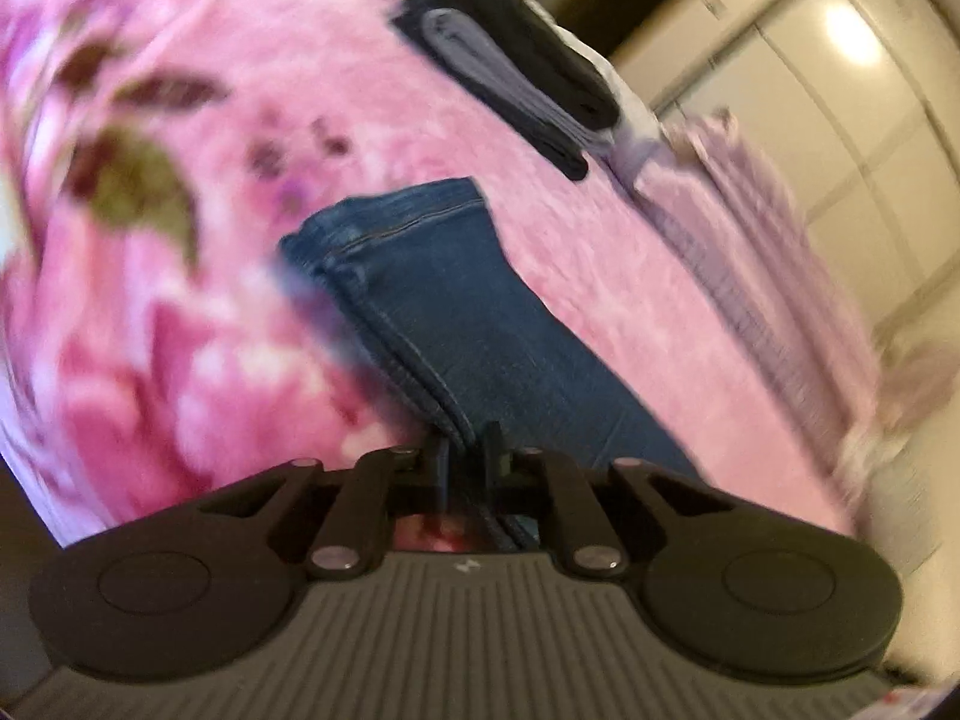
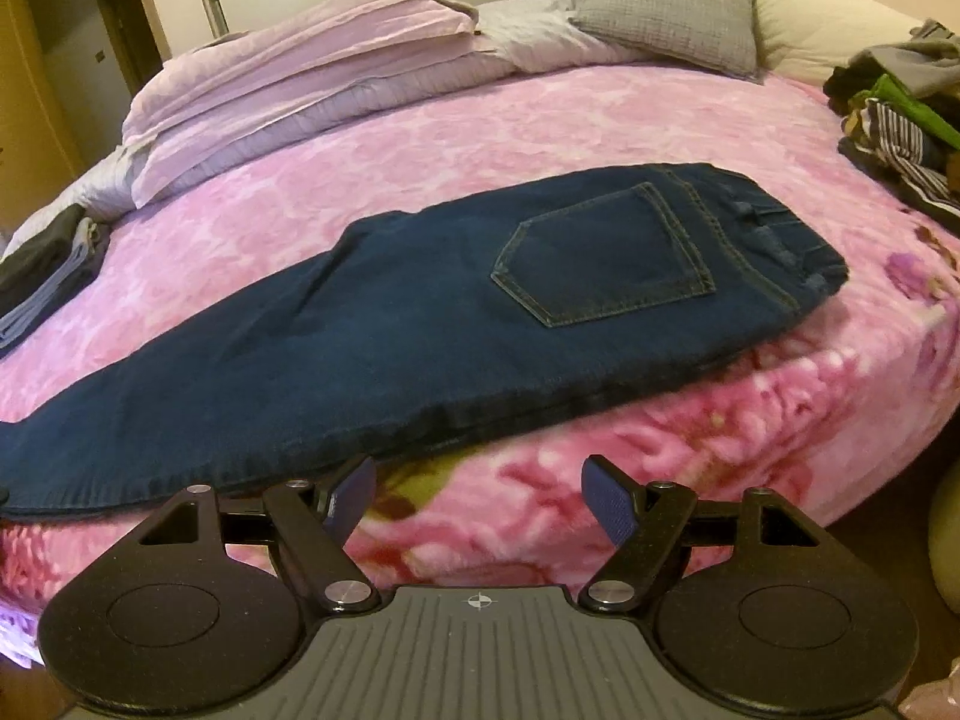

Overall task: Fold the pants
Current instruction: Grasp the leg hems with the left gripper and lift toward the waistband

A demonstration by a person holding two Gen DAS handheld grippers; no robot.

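Note:
Dark blue jeans (image 2: 480, 312) lie folded lengthwise, leg on leg, across a pink floral blanket (image 2: 420, 138), with the back pocket up and the waist at the right. In the left wrist view the legs of the jeans (image 1: 444, 300) run away toward the hem. My left gripper (image 1: 465, 450) is shut on the stacked denim edges there. My right gripper (image 2: 480, 498) is open at the bed's near edge, just below the jeans' long edge. Its left blue pad (image 2: 351, 498) sits close under that edge and nothing lies between the pads.
A stack of folded dark and grey clothes (image 2: 42, 282) sits at the bed's left, and appears in the left wrist view as the clothes stack (image 1: 516, 78). Loose clothes (image 2: 894, 114) lie at the right. Lilac bedding (image 2: 300, 84) and a grey pillow (image 2: 672, 6) lie at the back.

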